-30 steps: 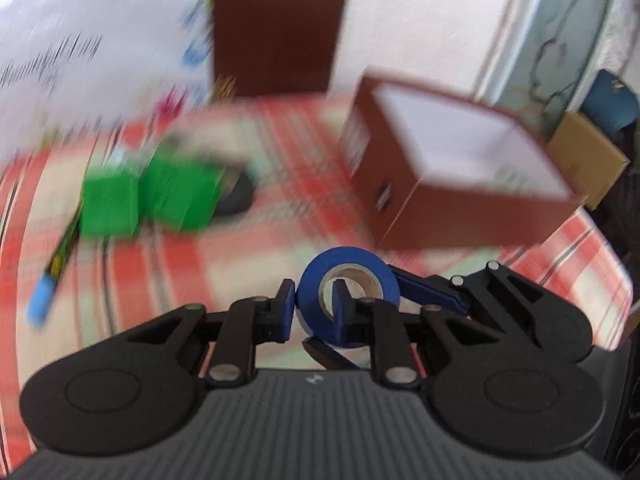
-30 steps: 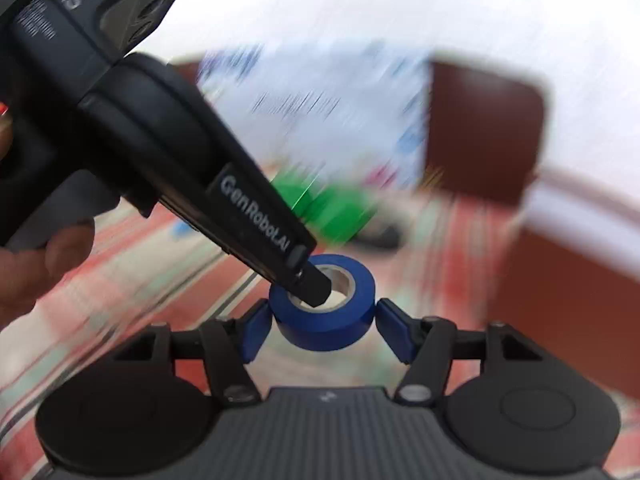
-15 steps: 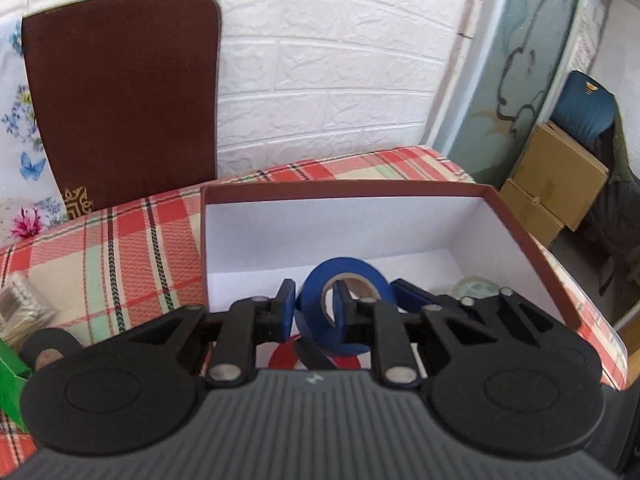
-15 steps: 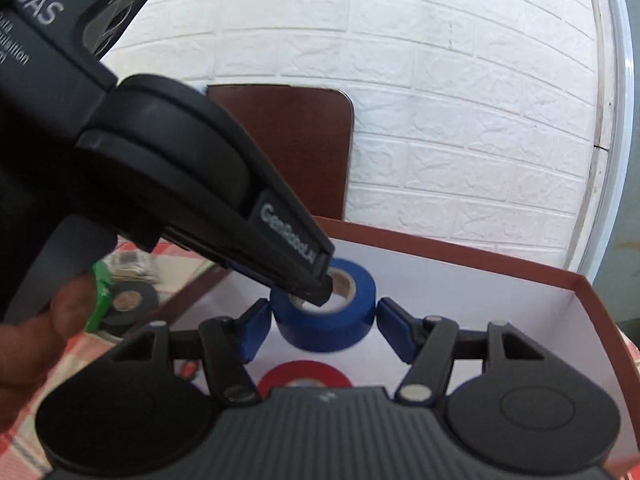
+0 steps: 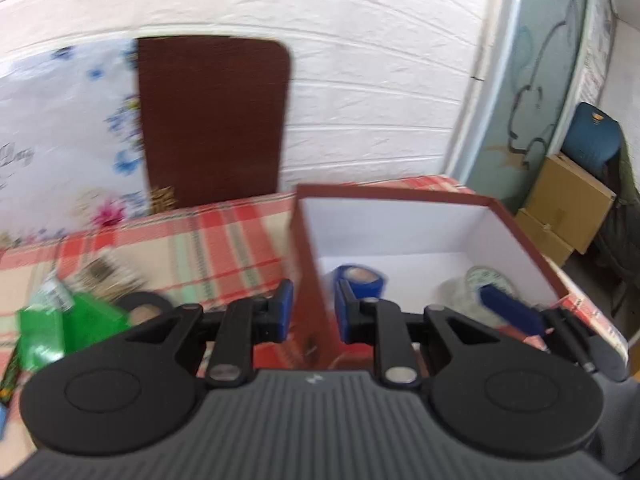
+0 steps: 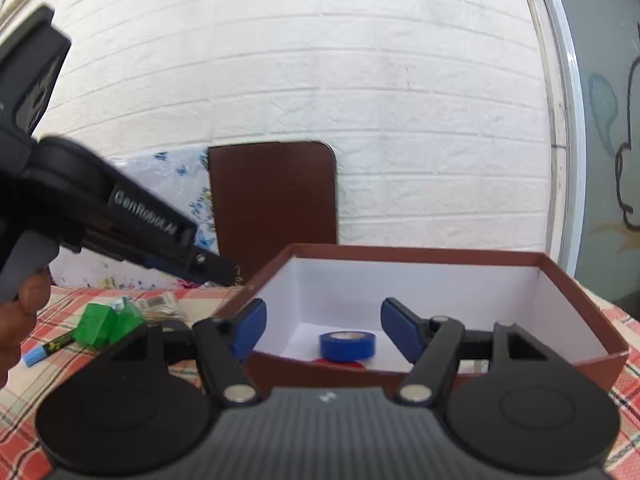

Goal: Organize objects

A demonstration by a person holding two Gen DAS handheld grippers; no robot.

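Two empty tongs: left (image 5: 314, 310) nearly closed, right (image 6: 324, 328) half open. Could clip box (image 6: 400, 252) wall while swinging, tipping box and jolting blue tape (image 6: 347, 346).

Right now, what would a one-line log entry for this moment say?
task: organize objects | blue tape roll: lying inside box | right gripper: jaws open, empty | left gripper: jaws nearly shut, empty

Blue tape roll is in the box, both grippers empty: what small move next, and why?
Probably swing the left gripper toward the black tape roll and open it: the blue tape roll already lies in the box, while the black one sits loose on the tablecloth by the green boxes.
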